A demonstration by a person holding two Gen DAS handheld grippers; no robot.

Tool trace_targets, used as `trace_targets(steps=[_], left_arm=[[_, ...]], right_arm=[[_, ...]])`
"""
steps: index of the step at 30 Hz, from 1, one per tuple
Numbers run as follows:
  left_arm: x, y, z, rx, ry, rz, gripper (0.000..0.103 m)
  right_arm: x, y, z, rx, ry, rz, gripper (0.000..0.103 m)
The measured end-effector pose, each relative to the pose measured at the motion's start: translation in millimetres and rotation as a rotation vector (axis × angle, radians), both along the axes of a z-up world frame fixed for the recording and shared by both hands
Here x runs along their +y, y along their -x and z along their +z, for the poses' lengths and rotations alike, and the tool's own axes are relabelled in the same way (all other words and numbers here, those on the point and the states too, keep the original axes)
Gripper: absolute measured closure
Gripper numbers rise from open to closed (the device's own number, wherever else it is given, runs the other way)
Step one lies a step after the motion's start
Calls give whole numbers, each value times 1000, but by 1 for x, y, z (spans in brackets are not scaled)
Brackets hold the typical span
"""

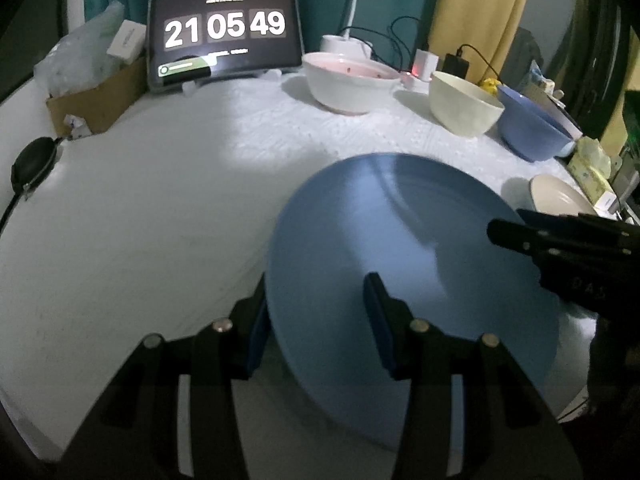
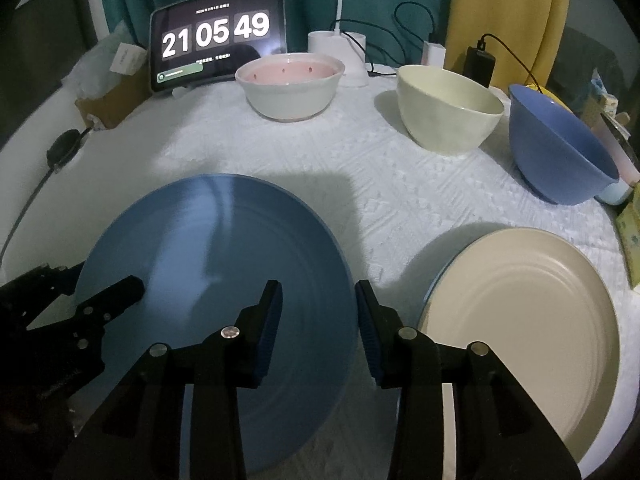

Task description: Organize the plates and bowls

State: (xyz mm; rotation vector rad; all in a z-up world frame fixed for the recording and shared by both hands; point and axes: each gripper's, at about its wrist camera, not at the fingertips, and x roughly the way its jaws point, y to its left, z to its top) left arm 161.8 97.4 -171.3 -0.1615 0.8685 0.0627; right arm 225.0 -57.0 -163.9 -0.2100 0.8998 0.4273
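A large blue plate (image 2: 212, 280) sits toward the near left of the white textured tablecloth (image 2: 360, 168), and both grippers straddle its rim. The left gripper (image 1: 316, 320) has the plate's left edge between its blue-padded fingers (image 1: 378, 320), one finger outside the rim and one over the plate's face; whether the pads press on it cannot be told, since a gap seems to show on the inner side. The right gripper (image 2: 318, 328) straddles the plate's right edge in the same way, its jaws apart with the rim in the gap, and again a firm clamp cannot be confirmed. Just right of the blue plate lies a cream plate (image 2: 520, 320), with a thin blue rim peeking from beneath its left side. Along the back stand three bowls, apart from one another: a white bowl with a pink inside (image 2: 290, 86), a cream bowl (image 2: 448, 114) and a blue bowl (image 2: 556, 152) tilted at the far right. Behind them a tablet (image 2: 218, 36) shows a large clock, beside a cardboard box (image 1: 96, 100) and charging cables (image 2: 416, 28)
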Motion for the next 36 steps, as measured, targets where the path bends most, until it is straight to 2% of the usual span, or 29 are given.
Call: trace_targets(steps=[14,24,36], left_arm=[[-19,6,23,-54,-26,-20,57],[-44,5,45,-93,-36,-73,57],[-87,-5,57,-98,-56,-155,57]], right_arm=[[-22,14,26,-62,-51,-23,66],[-54,24,46,-109,-96,-73,66],[-101,28,52,-127,-138,-150,66]])
